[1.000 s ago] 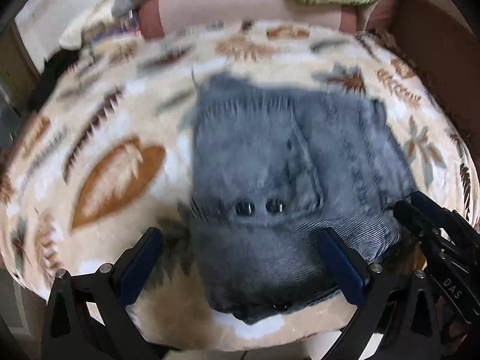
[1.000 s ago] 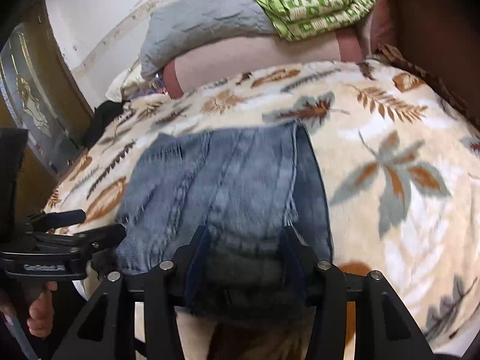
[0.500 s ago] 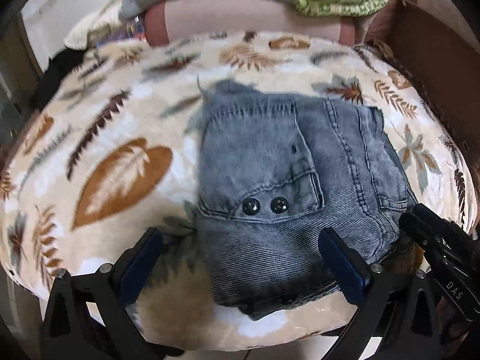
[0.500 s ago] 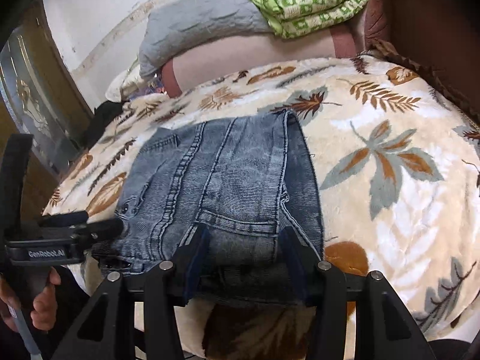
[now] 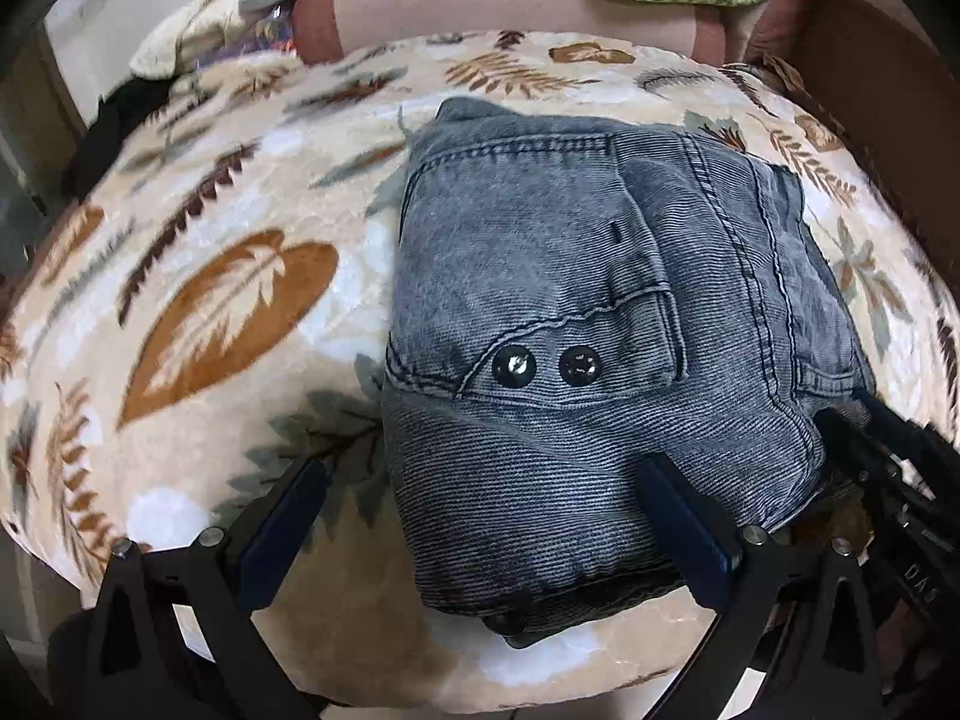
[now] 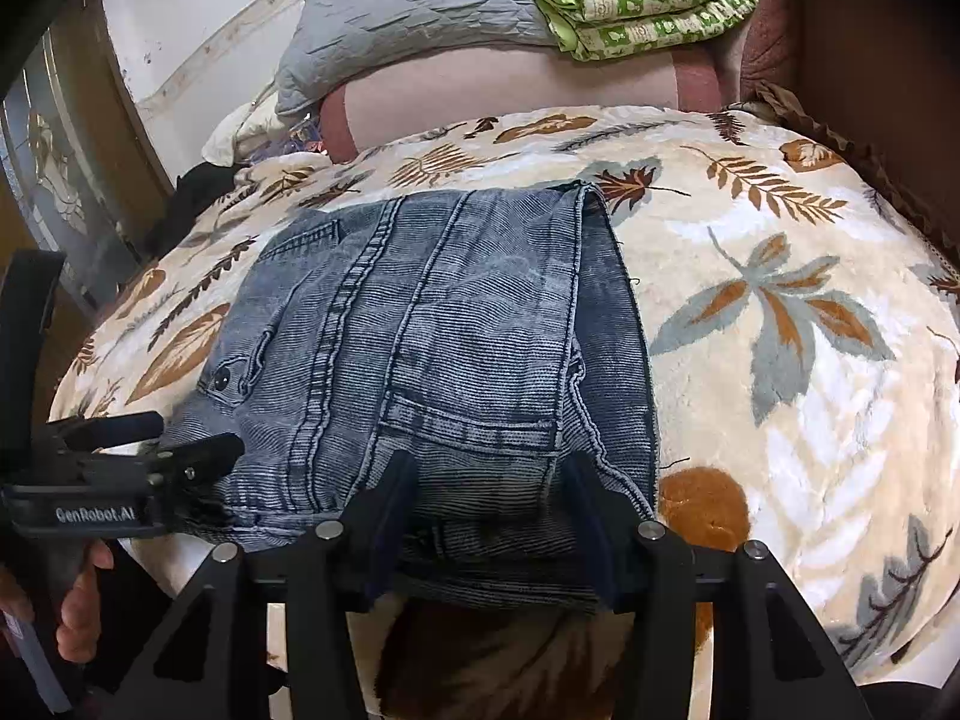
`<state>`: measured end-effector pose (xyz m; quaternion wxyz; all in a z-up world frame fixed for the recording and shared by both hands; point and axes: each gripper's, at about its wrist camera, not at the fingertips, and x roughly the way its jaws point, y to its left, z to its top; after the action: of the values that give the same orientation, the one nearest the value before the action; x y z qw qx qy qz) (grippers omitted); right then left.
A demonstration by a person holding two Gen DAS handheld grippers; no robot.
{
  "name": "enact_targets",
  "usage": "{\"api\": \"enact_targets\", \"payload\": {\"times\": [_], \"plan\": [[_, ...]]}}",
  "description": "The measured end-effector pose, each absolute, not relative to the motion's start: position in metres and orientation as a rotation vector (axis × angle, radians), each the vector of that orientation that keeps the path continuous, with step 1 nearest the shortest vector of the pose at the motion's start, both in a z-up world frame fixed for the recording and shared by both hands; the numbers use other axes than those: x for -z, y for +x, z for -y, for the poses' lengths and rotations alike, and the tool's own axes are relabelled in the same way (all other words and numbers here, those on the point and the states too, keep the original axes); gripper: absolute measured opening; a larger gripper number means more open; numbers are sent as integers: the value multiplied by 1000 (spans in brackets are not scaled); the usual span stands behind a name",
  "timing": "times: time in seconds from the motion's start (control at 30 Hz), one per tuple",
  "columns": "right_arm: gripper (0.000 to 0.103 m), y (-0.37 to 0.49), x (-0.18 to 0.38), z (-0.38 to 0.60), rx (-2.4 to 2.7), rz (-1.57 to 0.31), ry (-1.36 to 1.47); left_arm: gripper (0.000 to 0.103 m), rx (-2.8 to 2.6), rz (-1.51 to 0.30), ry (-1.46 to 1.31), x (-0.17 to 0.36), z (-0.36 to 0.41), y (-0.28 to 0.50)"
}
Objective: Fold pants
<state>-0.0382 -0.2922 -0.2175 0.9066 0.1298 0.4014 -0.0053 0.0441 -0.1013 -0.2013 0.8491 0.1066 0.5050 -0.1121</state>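
Left wrist view: folded pants (image 5: 576,324) unchanged, motion blur gone.

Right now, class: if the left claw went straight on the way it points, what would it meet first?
Most likely the folded jeans: the left claw, open, has one finger already at their near edge. Depth is hard to judge.

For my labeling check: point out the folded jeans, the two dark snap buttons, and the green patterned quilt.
folded jeans (image 6: 468,324): right wrist view, on the top denim layer.
snap buttons (image 5: 513,365): left wrist view, on the left button.
green patterned quilt (image 6: 636,0): right wrist view, on its folded top.
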Motion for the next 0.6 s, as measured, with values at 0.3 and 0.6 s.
{"api": "enact_targets", "payload": {"times": [0.3, 0.6], "plan": [[55, -38, 218, 293, 11, -829, 278, 103, 207, -1028, 263, 198, 106, 39], [56, -37, 219, 293, 12, -829, 279, 103, 202, -1012, 262, 199, 106, 37]]}}
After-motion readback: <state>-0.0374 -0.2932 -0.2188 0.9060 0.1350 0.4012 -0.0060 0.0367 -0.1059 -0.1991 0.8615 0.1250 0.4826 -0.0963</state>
